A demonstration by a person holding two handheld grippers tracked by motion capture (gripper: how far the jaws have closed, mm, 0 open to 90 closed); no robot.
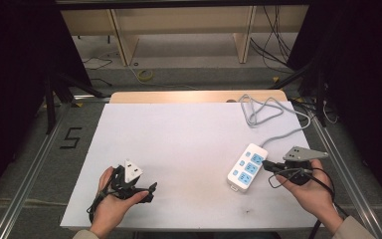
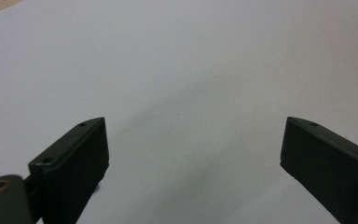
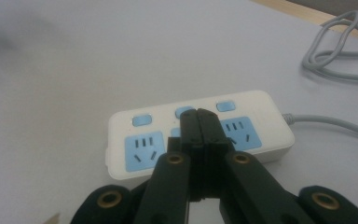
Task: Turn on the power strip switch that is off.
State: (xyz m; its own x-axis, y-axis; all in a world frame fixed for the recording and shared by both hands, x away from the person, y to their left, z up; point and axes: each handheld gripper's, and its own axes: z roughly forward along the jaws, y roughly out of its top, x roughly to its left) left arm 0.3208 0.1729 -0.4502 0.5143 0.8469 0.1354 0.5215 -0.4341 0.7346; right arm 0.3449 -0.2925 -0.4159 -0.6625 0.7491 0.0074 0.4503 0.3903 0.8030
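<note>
- White power strip [image 1: 247,167] lying flat on the near right part of the white table sheet [image 1: 179,149], turned at a slant, three pale blue sockets and three small blue buttons facing up.
- Grey cable [image 1: 273,112] running from the strip's far end toward the back right corner, heaped there in loose loops, partly over the sheet's edge.
- Right gripper [image 1: 267,167] held in the right hand [image 1: 306,186] at the strip's right side, jaws pressed together with nothing between them; in the right gripper view, tips [image 3: 199,122] poised over the middle socket and middle button of the strip [image 3: 261,121]; contact with the plastic impossible to judge.
- Left gripper [image 1: 149,191] resting in the left hand [image 1: 112,199] on the near left of the sheet, well apart from the strip; jaws spread wide in the left gripper view [image 2: 193,154], only bare sheet between them.
- Strip of bare wooden tabletop [image 1: 194,96] showing beyond the sheet's far edge.
- Metal frame rails [image 1: 35,164] along both sides of the table, a black "5" mark [image 1: 71,138] on the grey floor at the left.
- Pale wooden shelving [image 1: 179,30] at the back of the room, black cables [image 1: 271,42] trailing over the floor there, a small yellow coil [image 1: 145,75] beside them.
- Dark curtains [image 1: 10,74] closing off both sides.
</note>
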